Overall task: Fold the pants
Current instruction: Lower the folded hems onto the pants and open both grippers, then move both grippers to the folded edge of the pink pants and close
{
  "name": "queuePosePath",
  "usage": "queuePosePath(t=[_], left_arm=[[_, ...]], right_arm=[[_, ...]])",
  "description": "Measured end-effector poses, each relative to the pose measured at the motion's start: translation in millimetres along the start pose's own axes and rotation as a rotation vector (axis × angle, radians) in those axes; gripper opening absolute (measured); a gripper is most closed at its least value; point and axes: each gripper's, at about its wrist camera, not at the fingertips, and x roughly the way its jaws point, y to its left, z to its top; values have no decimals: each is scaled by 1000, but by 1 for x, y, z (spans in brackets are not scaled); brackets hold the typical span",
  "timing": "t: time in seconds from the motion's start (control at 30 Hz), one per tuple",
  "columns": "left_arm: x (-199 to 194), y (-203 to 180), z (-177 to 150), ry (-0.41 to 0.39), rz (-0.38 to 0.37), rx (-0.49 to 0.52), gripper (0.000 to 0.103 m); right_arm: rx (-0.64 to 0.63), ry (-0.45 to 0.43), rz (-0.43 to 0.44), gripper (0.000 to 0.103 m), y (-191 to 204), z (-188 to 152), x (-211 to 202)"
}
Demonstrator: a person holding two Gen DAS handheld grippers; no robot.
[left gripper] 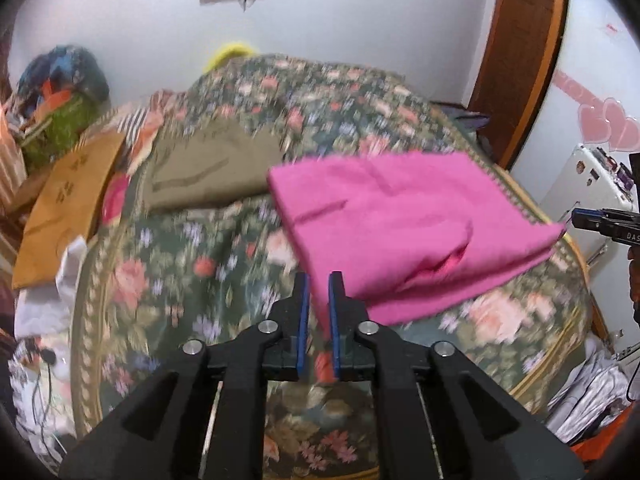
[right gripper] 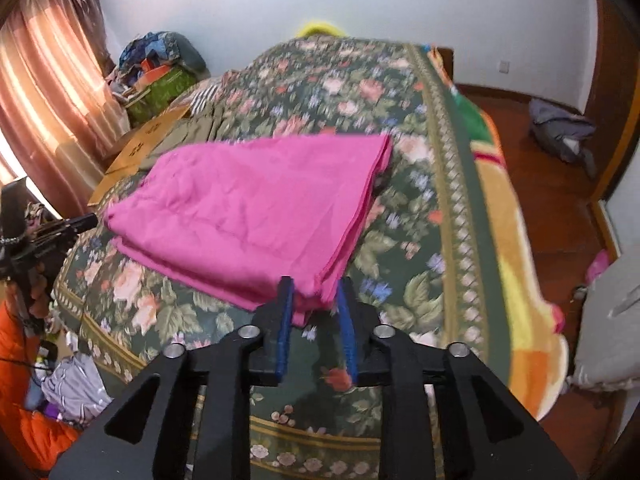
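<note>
Both grippers are pointing down at the near edge of the bed, and each one is standing a little open. In the left wrist view the left gripper [left gripper: 319, 280] is showing a narrow gap between its blue pads [left gripper: 303, 320]; the near left corner of the pink pants [left gripper: 404, 232] is lying in that gap or just behind it, and I cannot tell whether a pad is touching the cloth, but it is not being clamped. In the right wrist view the right gripper [right gripper: 314, 285] is standing wider, with the near right corner of the pants between its jaws, loose and not pressed.

Going outward, the pants are lying on the floral bedspread [left gripper: 192, 264] near the front edge, already folded into a thick, roughly rectangular packet of several layers. Its top is mostly flat, with some soft wrinkles and one small pucker on the near side. Farther to the left, an olive garment [left gripper: 216, 168] is lying flat, and a brown cardboard sheet [left gripper: 68, 204] is resting beside it at the left edge of the bed.

Judging from this, the folding is looking almost done: the layers are stacked and the corners are being let go. What may be left is only smoothing the wrinkles, or one more fold if a smaller packet is wanted.
</note>
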Motion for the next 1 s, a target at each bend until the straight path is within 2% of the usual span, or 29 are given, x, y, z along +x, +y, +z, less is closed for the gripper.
queuePosePath(t=[0.07,0.13,0.27,0.43,0.6,0.8,0.93,1.0], left_arm=[[0,-11,12,-19,-15,18,17],[4,-22,23,-26,-32,33,22],[24,-42,29,1,-66,49,22],[51,-55,17,71,-89,42,22],[61,-55,-3,110,-99,33,23],[62,-53,-12,95,-114,15,23],[62,-47,-1,147,-145,-5,23],[56,-43,7,138,-123,0,28]], right_arm=[[-8,-31,1,32,4,6,-6],[-22,-59,6,33,12,14,-9],[-22,-76,40,34,27,25,3],[11,-18,48,34,35,19,39],[32,72,54,35,32,-6,65],[74,65,82,39,26,-17,62],[70,90,84,41,26,-13,59],[67,110,73,41,25,-6,57]])
